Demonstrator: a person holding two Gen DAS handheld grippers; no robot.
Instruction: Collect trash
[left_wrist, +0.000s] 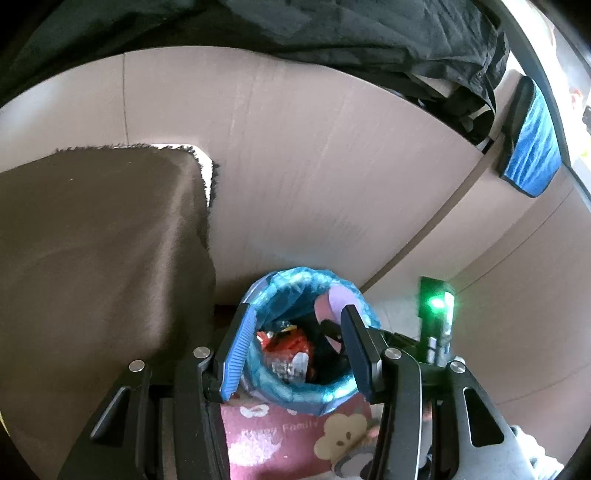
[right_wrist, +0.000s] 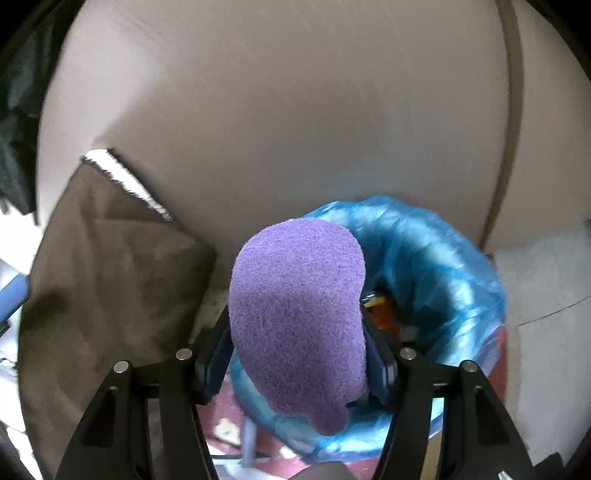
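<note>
My right gripper (right_wrist: 295, 350) clamped the purple sponge (right_wrist: 299, 317) above the blue-lined bin (right_wrist: 443, 251), hiding its fingertips; my left gripper (left_wrist: 295, 350) gaped empty over the bin, red wrappers (left_wrist: 291, 347) half-buried inside.

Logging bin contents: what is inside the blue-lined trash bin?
The trash bin holds red crumpled wrappers and silvery foil; deeper contents are dark. The right claw holds a purple scouring pad over it.

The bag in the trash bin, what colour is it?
Blue. The bag shows best in the right wrist view.
</note>
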